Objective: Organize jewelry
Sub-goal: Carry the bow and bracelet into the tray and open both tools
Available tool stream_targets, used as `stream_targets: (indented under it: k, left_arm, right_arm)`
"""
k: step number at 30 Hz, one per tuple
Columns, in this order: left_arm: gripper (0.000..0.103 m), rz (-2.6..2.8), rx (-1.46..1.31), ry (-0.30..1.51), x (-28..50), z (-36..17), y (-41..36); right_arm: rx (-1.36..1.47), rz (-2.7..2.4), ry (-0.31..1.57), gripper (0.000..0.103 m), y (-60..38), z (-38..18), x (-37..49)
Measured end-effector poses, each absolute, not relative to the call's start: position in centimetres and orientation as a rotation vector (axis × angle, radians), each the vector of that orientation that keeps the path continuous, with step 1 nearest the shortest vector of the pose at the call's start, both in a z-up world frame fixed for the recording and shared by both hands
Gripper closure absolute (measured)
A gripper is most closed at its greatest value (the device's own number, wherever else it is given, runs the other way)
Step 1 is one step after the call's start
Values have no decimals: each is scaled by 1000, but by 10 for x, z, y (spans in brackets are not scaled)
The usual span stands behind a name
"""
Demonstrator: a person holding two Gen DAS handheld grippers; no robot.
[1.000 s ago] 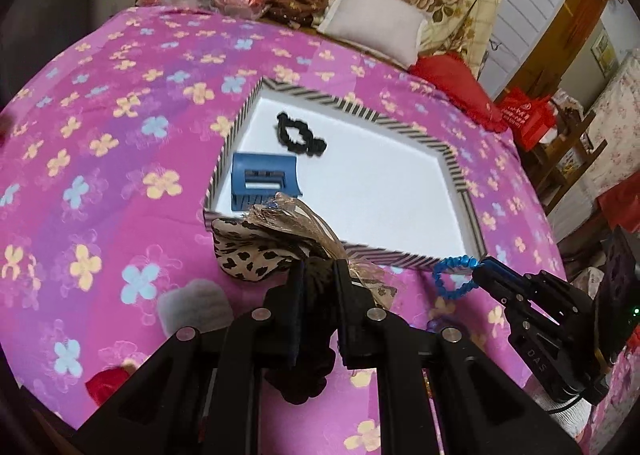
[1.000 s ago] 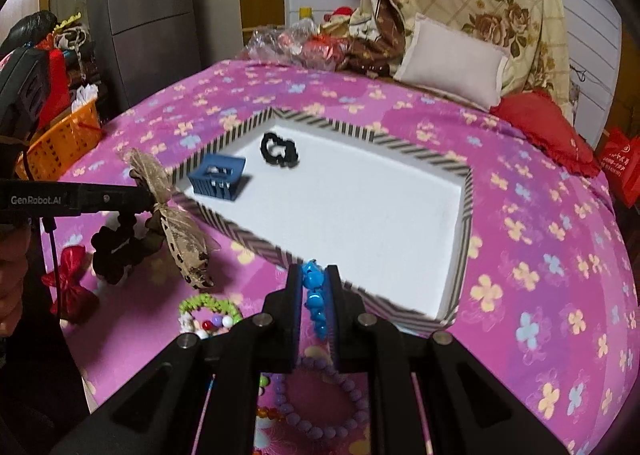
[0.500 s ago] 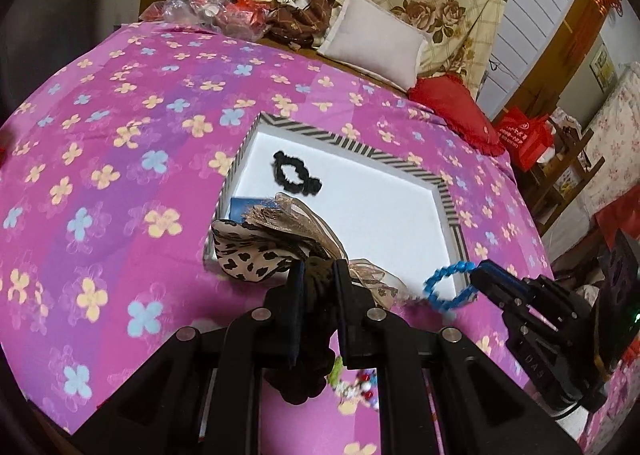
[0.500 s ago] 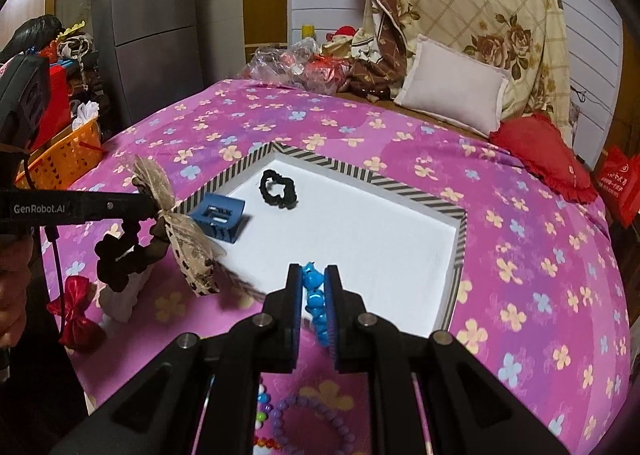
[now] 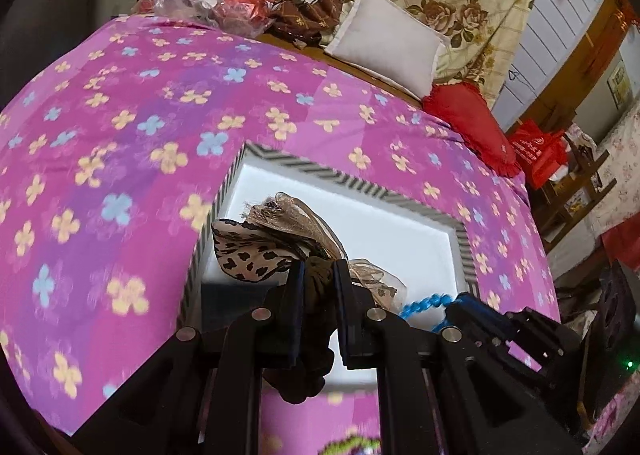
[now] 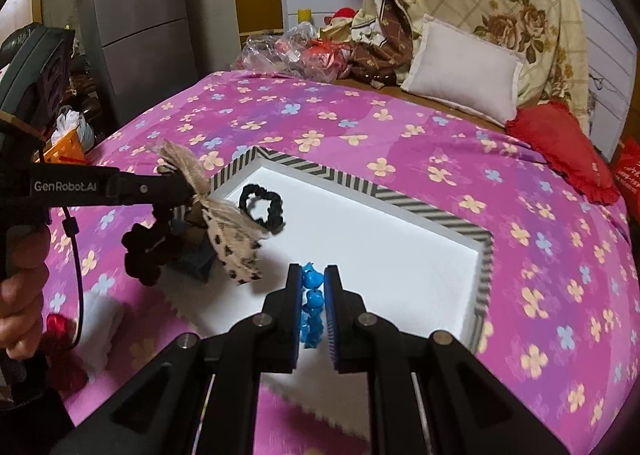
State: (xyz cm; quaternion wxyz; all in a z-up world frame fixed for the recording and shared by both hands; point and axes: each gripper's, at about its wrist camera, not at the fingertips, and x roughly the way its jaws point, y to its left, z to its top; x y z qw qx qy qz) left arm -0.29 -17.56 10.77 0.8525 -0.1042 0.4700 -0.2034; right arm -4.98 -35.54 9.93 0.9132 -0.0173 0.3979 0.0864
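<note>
Over the tray, white-floored with a striped rim: left gripper pinches a leopard-print fabric bow; right gripper clamps a blue bead bracelet. Black scrunchie lies inside. Bow half hides a blue box. Pink floral bedspread all round.

my two wrist cameras look down along their fingers, close above the shared white tray.

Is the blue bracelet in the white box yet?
No. The blue bracelet is pinched in the right claw, up over the white box.
</note>
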Motion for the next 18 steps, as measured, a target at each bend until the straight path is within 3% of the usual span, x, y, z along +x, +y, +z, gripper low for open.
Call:
stream_targets:
  k: [18]
  left_arm:
    - [87, -300, -240, 1062, 83, 58, -175]
  right_arm:
    - [66, 155, 966, 92, -374, 33, 97]
